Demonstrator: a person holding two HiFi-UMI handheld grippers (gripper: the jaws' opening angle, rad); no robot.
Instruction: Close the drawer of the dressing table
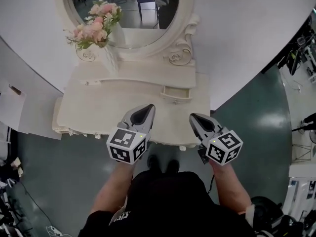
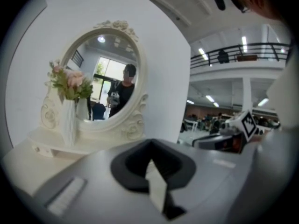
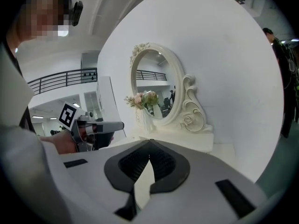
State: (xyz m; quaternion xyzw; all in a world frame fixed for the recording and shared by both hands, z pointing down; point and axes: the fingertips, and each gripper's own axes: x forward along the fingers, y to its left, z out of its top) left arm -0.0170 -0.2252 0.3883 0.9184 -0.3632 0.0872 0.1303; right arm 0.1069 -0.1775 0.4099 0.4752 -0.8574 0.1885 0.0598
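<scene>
The cream dressing table (image 1: 94,113) stands against the white wall, with an oval mirror (image 1: 129,11) on top. On its raised shelf the small right drawer (image 1: 176,92) is pulled out a little; the left drawer (image 1: 91,82) sits flush. My left gripper (image 1: 146,108) hovers over the front of the tabletop, shut and empty. My right gripper (image 1: 193,117) is level with it on the right, just in front of the pulled-out drawer, also shut with nothing in it. In the gripper views the left gripper (image 2: 150,144) and the right gripper (image 3: 149,143) both point toward the mirror.
A glass vase of pink flowers (image 1: 97,22) stands on the shelf's left end, beside the mirror frame. White panels (image 1: 11,102) lean at the table's left. Dark green floor (image 1: 256,122) lies to the right and around the person's feet.
</scene>
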